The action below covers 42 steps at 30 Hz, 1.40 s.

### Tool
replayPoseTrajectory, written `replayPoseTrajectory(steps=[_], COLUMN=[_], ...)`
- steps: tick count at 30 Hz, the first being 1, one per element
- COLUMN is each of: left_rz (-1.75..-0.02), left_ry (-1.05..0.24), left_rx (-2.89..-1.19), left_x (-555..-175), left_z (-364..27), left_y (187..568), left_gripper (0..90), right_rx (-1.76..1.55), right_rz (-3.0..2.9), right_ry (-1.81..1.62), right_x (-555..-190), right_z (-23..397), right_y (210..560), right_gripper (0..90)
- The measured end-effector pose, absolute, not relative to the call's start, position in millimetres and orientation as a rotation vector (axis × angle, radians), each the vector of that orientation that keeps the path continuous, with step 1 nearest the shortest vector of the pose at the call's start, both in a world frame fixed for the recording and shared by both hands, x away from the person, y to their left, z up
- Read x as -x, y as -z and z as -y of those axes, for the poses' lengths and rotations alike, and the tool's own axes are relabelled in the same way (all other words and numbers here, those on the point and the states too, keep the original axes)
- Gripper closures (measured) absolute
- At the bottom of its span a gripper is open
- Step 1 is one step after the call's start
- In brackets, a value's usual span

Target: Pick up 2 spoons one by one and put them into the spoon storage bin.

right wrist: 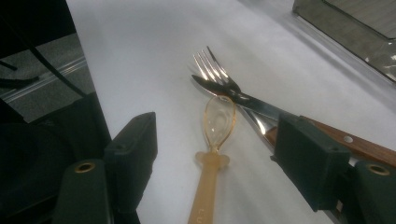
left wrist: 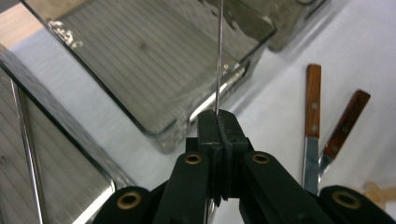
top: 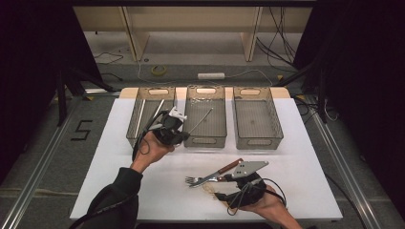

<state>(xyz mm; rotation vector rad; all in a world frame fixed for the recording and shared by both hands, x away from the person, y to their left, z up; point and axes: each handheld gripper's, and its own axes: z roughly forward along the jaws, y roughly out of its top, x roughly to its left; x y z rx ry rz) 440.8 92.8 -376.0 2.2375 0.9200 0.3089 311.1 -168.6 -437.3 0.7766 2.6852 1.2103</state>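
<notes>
Fingers of the left gripper [left wrist: 218,125] clench a thin metal rod [left wrist: 219,56], top cropped; right gripper [right wrist: 215,158] fingers gape.

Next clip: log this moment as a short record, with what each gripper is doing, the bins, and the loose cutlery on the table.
left gripper: shut on thin metal rod, held over the middle bin
right gripper: open, jaws either side of the amber plastic spoon
bins: three in a row; left bin holds metal sticks; right bin looks empty
loose cutlery: fork and wooden-handled knife, crossed beside the spoon
surface: white table
</notes>
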Motion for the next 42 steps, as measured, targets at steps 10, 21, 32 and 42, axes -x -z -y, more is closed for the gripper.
replayPoseTrajectory(steps=[10,21,32,42], left_rz=[-0.975,-1.041,-1.066,-1.093], left_ry=[-0.353,-0.335,-0.340,-0.340], left_rx=[-2.156,-2.095,-2.094,-2.074], left_x=[-468.0,-496.1,-511.2,-520.5], left_z=[-87.4,-79.6,-65.1,-57.9], left_y=[365.4,367.1,372.6,376.2], left_gripper=[89.5,89.5,89.4,89.4], right_rx=[-0.784,-0.778,-0.777,-0.775], right_rz=[-2.678,-2.680,-2.675,-2.676], right_ry=[-1.228,-1.230,-1.235,-1.235], right_x=[-310.8,-310.8,-310.9,-310.7], right_z=[169.2,169.2,171.1,171.0], right_y=[437.0,436.8,436.0,435.8], right_gripper=[31.1,31.0,31.0,31.0])
